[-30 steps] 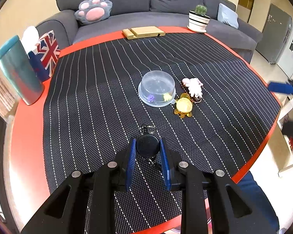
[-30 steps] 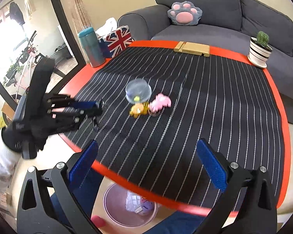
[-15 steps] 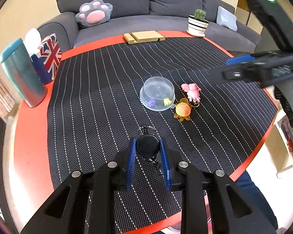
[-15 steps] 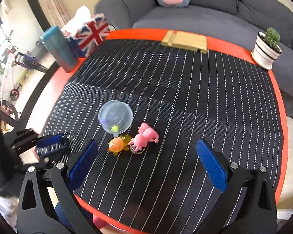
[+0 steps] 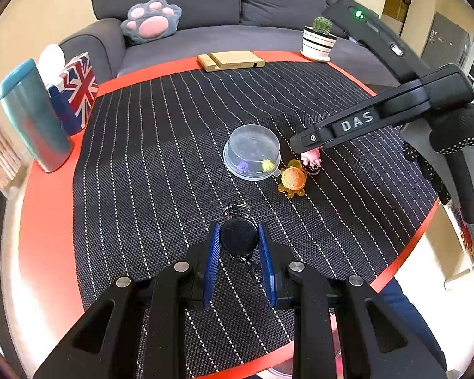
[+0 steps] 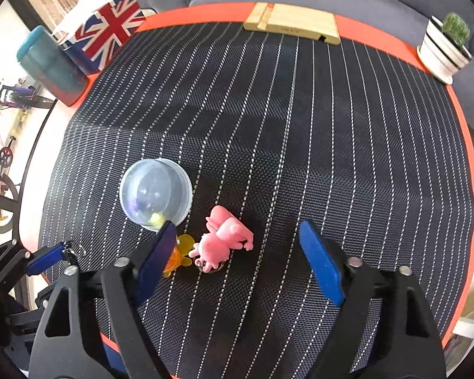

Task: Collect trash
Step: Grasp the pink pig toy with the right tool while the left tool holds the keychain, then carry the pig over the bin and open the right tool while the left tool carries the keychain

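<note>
Right gripper (image 6: 233,252) hangs over the pink toy (image 6: 226,240), jaws closing, pads not yet touching it, the toy lying lengthwise between them just right of the clear dome (image 6: 156,194), while the left gripper (image 5: 238,248) clamps the black reel (image 5: 239,236) nearer the table edge.

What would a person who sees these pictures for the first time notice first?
The pink rubbery pig toy lies mid-mat between the closing jaws of the right gripper, beside an orange turtle toy and a clear plastic dome lid. Nearer, the left gripper clamps a round black badge reel.
</note>
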A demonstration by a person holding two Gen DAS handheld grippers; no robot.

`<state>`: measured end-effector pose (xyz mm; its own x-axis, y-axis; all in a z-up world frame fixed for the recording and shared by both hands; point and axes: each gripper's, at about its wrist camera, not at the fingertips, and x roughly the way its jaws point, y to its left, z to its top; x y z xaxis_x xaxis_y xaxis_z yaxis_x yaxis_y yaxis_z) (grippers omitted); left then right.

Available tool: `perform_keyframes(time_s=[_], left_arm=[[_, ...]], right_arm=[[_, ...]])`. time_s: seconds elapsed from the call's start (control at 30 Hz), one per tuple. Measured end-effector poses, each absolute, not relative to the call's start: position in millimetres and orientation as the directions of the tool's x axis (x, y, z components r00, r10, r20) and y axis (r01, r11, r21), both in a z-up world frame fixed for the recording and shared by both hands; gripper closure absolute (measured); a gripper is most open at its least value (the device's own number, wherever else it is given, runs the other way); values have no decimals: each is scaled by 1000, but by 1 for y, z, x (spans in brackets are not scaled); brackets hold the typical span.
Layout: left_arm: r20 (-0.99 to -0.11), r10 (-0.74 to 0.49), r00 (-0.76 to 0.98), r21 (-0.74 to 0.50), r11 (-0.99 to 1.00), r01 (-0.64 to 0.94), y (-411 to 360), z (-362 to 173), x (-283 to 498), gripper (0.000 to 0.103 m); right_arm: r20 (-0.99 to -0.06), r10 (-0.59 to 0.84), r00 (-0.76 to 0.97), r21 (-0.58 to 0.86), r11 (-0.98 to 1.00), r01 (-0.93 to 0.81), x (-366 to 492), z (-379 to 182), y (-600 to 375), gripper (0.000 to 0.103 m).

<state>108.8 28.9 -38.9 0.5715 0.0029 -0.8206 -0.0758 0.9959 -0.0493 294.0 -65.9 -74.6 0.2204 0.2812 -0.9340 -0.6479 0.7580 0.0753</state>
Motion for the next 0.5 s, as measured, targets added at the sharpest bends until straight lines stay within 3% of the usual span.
perform_keyframes(time_s=[0.2, 0.5], left_arm=[[-820, 2, 572, -53, 995, -79, 31, -40, 107, 79], [-819, -1, 573, -56, 995, -78, 31, -39, 107, 79]], right_arm=[[-939, 276, 207, 81, 759, -647, 290, -78, -62, 50], [-935, 289, 203, 93, 756, -647, 288, -79, -67, 65]])
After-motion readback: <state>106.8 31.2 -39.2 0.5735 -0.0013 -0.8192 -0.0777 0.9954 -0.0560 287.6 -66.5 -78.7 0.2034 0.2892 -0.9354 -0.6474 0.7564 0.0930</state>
